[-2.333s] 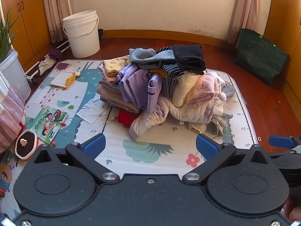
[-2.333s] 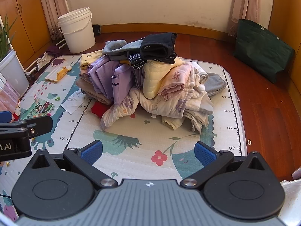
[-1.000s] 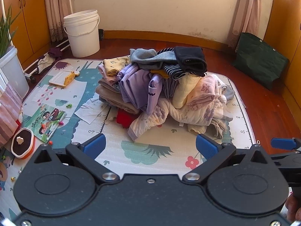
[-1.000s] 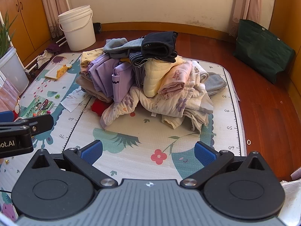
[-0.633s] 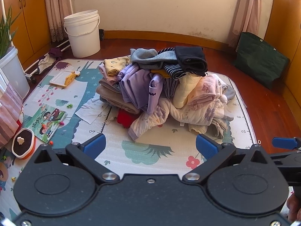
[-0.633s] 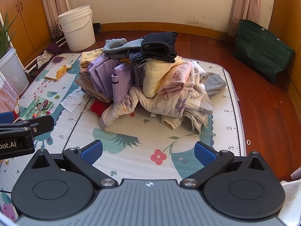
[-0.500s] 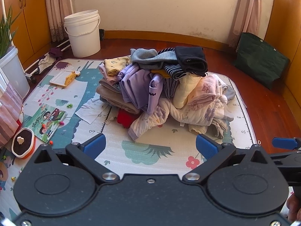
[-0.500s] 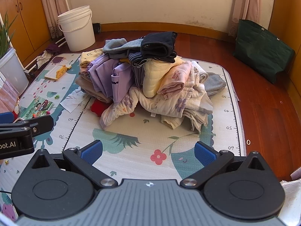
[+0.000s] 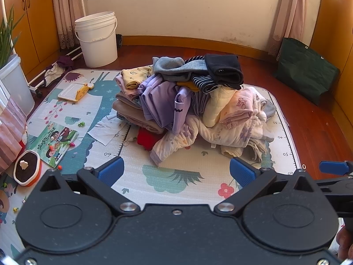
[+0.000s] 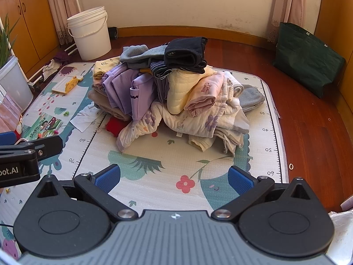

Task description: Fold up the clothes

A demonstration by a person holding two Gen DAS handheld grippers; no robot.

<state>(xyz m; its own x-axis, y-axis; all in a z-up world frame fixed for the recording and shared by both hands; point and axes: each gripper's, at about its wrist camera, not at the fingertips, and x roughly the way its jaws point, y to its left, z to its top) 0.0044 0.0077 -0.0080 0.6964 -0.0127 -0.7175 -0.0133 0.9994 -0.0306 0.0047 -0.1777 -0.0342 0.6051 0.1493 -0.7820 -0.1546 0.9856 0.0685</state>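
Sunlit wooden floor surrounds our printed play mat (image 9: 176, 176), with a white bucket (image 9: 96, 38) at far left. Near left on the mat lie a picture book (image 9: 55, 143) and loose paper (image 9: 106, 130). Our left gripper (image 9: 176, 172) hangs empty, fingers spread wide, short of the clothes pile (image 9: 189, 101) heaped mid-mat. Our right gripper (image 10: 174, 178) is likewise wide apart and empty. We judge the floral sleeve (image 10: 136, 130) trailing nearest us the easiest start: pinch one layer only, then draw it onto bare mat.
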